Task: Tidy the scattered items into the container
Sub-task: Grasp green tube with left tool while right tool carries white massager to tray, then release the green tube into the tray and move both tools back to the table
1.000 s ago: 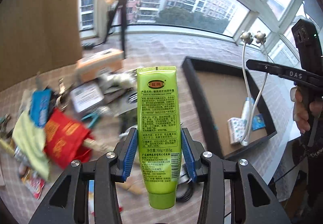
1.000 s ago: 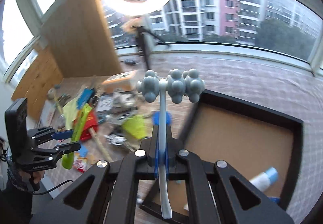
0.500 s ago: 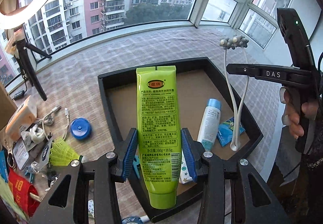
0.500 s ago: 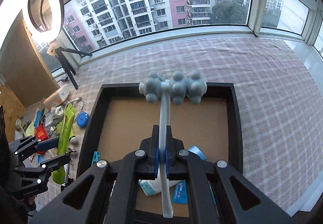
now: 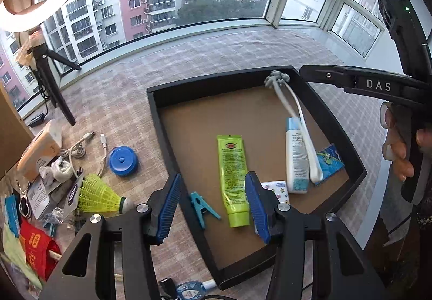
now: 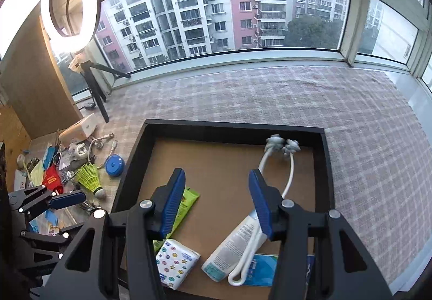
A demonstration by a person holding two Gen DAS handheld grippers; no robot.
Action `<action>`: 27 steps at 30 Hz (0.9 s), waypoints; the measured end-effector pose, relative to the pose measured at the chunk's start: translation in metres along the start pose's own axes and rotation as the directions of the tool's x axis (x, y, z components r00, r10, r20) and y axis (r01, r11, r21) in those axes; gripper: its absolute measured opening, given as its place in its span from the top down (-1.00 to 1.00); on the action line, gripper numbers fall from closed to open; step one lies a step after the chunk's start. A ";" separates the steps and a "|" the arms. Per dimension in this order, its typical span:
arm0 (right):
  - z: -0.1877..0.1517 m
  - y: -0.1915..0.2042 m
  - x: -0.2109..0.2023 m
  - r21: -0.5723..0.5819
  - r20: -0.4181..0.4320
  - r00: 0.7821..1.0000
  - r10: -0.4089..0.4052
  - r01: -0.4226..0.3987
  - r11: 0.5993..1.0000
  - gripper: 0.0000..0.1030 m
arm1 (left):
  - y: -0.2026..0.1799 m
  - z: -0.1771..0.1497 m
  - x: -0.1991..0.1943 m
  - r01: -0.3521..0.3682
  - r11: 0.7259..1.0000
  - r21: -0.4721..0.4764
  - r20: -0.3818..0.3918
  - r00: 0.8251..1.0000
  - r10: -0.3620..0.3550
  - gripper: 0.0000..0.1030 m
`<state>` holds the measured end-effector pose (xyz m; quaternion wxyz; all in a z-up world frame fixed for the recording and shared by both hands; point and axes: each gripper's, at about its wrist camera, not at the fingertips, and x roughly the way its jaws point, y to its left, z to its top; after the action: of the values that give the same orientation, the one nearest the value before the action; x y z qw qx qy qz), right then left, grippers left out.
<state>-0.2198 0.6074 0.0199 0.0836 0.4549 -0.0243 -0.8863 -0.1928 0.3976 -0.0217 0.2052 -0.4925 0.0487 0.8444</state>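
- Left tool [image 5: 213, 202]: released, jaws just opened wider, nothing pressed between the pads; hovering over the near-left edge of the black container [image 5: 159, 121].
- Right tool [image 6: 216, 200]: released, jaws just sprung apart from a near-closed grip, nothing between the pads; hovering over the container's near side.
- Green tube [image 5: 232, 178]: lying flat on the container floor, directly below and ahead of the left tool, long axis running away from the tool, cap end nearest.
- White massager [image 6: 280, 165]: resting in the container, knobbed head at the far right corner, handle loop lying over the white bottle [image 6: 232, 246].
- Also in the container: patterned tissue pack [image 6: 175, 259], blue packet [image 5: 329, 162], teal clip [image 5: 201, 205].
- Remaining clutter on the tabletop, left of the container: yellow shuttlecock [image 5: 100, 194], blue round lid [image 5: 122, 161], red pouch [image 5: 37, 248], cables and cards.
- Deciding relation for the next pick: clutter lying to the left of both tools, well apart from the right one; left hand nearer. Shuttlecock axis roughly crosswise to the left tool, cork end toward the container.
- Change from a second ago: tube then clamped upright in the left tool, massager clamped in the right; both now dropped inside, views swung from the clutter to the container.
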 end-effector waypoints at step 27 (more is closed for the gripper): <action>-0.014 0.233 0.119 -0.373 -0.306 0.933 0.188 -0.299 0.878 0.06 | 0.332 -0.179 -0.068 -0.369 0.845 -0.388 -0.239 0.925 0.295 0.09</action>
<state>-0.2469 0.3577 -0.0558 0.2921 0.5324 0.1172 -0.7858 -0.1491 0.0243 -0.0950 -0.0618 -0.5794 -0.0347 0.8120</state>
